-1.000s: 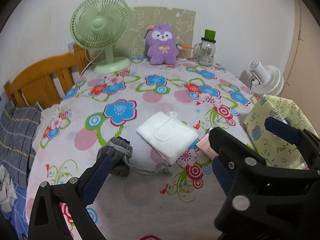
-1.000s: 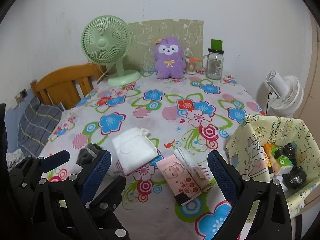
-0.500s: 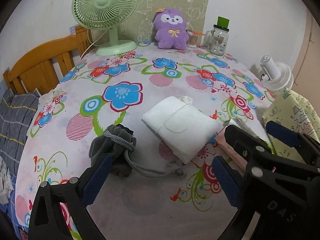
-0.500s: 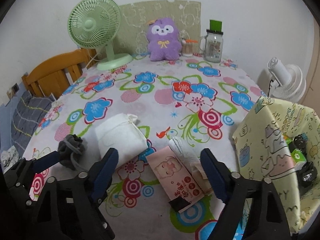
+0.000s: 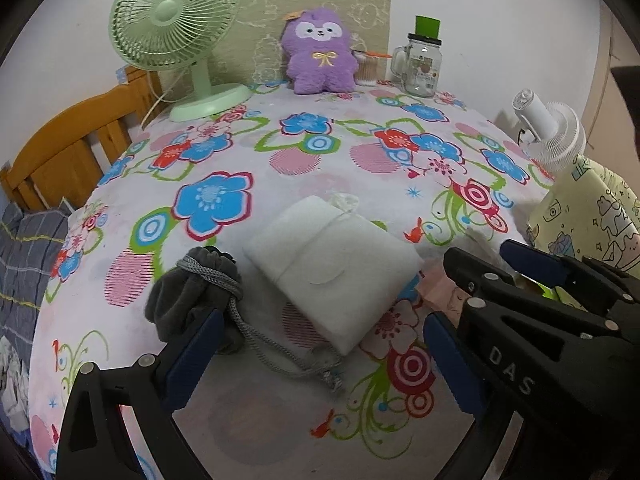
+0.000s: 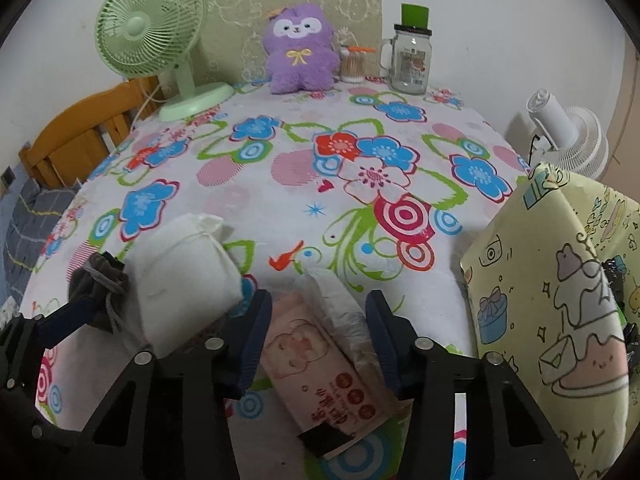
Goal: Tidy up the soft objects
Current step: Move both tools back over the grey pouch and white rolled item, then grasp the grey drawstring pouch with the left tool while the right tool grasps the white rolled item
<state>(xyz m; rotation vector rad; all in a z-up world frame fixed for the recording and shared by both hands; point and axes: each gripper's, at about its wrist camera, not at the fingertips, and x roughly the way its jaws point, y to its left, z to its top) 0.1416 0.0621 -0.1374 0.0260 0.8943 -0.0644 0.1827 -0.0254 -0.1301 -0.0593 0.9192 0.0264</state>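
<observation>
A grey drawstring pouch (image 5: 192, 300) lies on the flowered tablecloth, with a white fabric pouch (image 5: 332, 264) to its right. My left gripper (image 5: 320, 344) is open, its left finger beside the grey pouch. A pink tissue pack (image 6: 320, 368) with a clear wrapped pack (image 6: 336, 300) on it lies between the fingers of my right gripper (image 6: 316, 332), which is open and straddles them. The white pouch (image 6: 184, 276) and the grey pouch (image 6: 98, 284) also show in the right wrist view. A purple plush toy (image 6: 300, 56) sits at the back.
A yellow patterned box (image 6: 560, 288) stands at the table's right edge with small items inside. A green fan (image 5: 180, 36), a glass jar (image 5: 420, 64) and a cotton swab holder (image 6: 352, 64) stand at the back. A white fan (image 6: 568, 136) stands beyond the right edge; a wooden chair (image 5: 68, 148) is left.
Both grippers have moved forward and lower over the table. The right gripper's fingers have narrowed and now straddle the tissue pack. The left gripper has come closer to the grey and white pouches.
</observation>
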